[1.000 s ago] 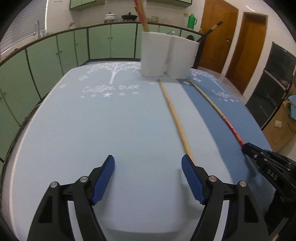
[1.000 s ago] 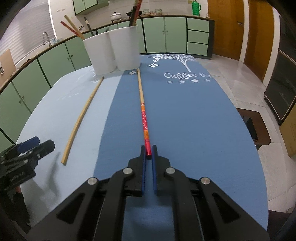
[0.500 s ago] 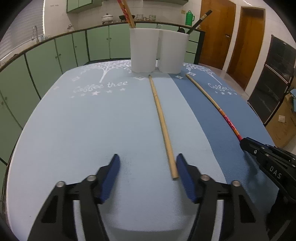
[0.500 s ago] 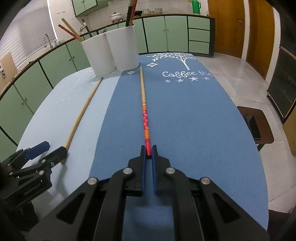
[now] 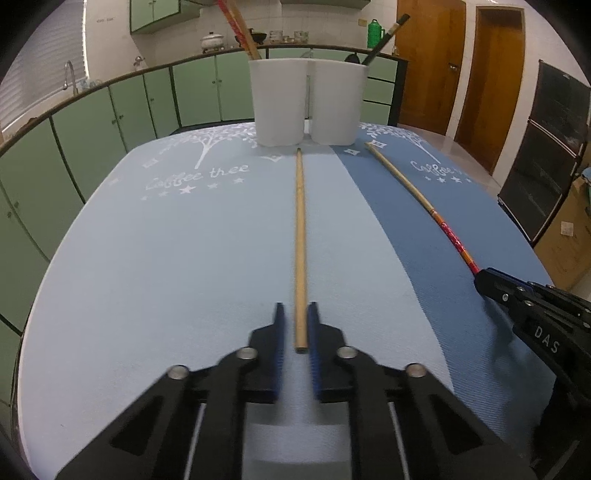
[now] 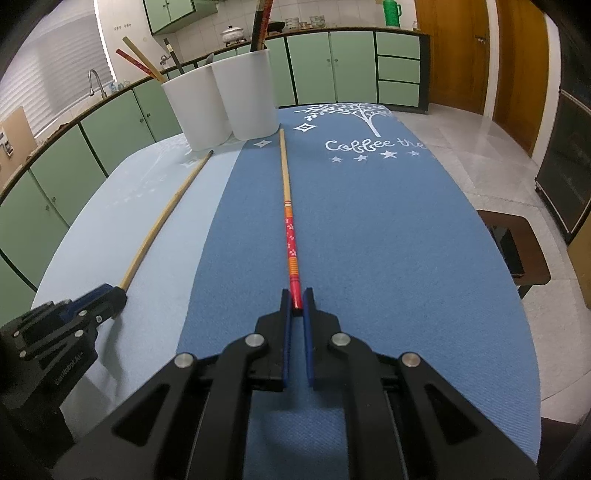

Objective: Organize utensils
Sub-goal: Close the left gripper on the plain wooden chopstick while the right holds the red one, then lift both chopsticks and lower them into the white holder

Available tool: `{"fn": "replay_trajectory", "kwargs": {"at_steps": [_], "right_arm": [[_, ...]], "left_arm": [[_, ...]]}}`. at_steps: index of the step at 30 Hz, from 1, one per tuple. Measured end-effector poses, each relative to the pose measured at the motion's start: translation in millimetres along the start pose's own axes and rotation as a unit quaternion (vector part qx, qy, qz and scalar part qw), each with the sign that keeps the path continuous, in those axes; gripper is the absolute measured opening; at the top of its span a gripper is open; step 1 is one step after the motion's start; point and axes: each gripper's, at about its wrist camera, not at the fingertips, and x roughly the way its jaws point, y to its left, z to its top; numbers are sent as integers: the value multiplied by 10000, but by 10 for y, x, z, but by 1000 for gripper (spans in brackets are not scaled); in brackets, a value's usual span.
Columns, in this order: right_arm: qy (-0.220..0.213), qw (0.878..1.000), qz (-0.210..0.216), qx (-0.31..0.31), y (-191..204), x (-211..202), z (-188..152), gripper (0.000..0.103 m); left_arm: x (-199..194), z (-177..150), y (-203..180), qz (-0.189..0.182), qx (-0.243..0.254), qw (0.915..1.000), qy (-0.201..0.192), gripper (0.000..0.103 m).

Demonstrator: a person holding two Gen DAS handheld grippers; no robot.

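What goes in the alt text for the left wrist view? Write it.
The left hand-held gripper has just closed on the near end of a plain wooden chopstick lying on a blue mat. Two white holders stand behind.

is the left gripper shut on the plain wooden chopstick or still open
Shut on it. The left gripper has just been closing, and its blue pads now flank the plain wooden chopstick near its end, lying flat on the mat.

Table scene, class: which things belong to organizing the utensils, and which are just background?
Job:
plain chopstick
red-ended chopstick
two white holders
left gripper
right gripper

Background:
blue cloth
green cabinets
pot
green flask
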Motion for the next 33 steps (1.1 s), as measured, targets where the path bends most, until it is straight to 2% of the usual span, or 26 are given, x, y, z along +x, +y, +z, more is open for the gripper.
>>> {"fn": "replay_trajectory", "kwargs": {"at_steps": [10, 15, 22, 33], "right_arm": [[-53, 10000, 9, -9, 4, -28, -9, 5], [-144, 9999, -37, -74, 10, -154, -10, 5], [-453, 9988, 46, -176, 48, -514, 127, 5], [-1226, 9914, 265, -373, 152, -1222, 637, 5]], "left_arm": [[-27, 16, 12, -69, -139, 9999, -31, 6], [-186, 76, 60, -115, -174, 9997, -104, 6], [-627, 313, 124, -110, -58, 9984, -547, 6], [-1233, 823, 226, -213, -101, 9898, -1402, 6]]}}
